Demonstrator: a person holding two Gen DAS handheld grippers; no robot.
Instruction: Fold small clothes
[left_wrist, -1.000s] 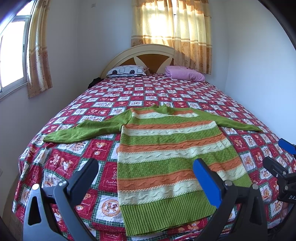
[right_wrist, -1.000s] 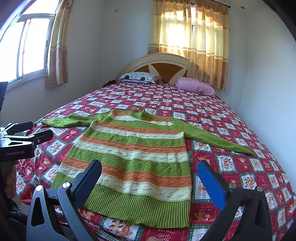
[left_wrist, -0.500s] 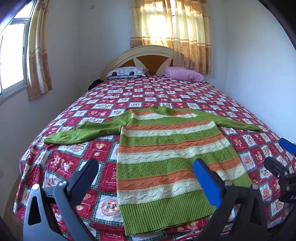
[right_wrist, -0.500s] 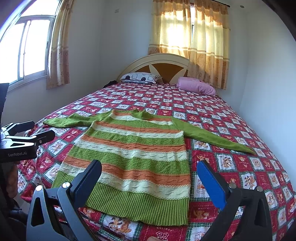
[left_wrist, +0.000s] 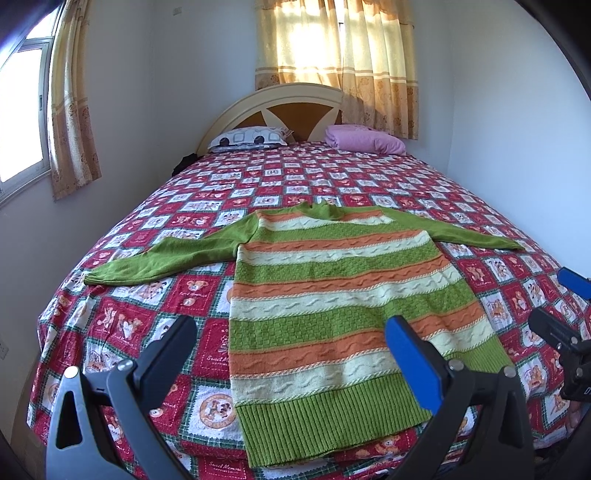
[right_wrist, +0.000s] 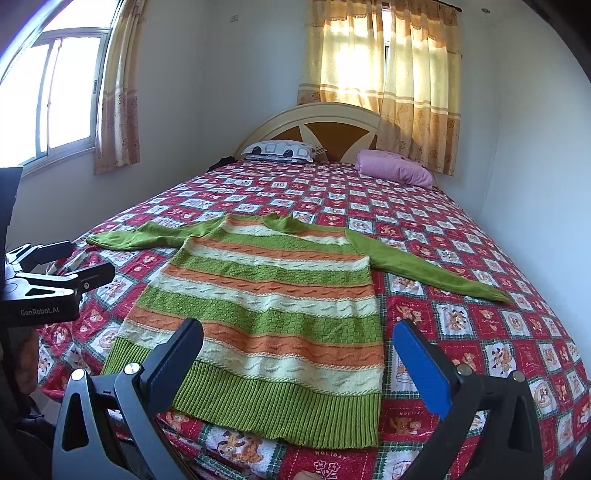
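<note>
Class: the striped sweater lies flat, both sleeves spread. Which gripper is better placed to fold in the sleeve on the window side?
Left. The left gripper, open, hovers nearer the window-side sleeve of the sweater.

The red-and-white patchwork bedspread (left_wrist: 155, 321) lies bare on both sides of the green, orange and cream striped knit sweater (left_wrist: 332, 306), and wide open beyond its collar up to the patterned pillow (left_wrist: 247, 138) and pink folded blanket (left_wrist: 365, 139) at the headboard. The spread green sleeves (right_wrist: 424, 266) cross that room sideways.
</note>
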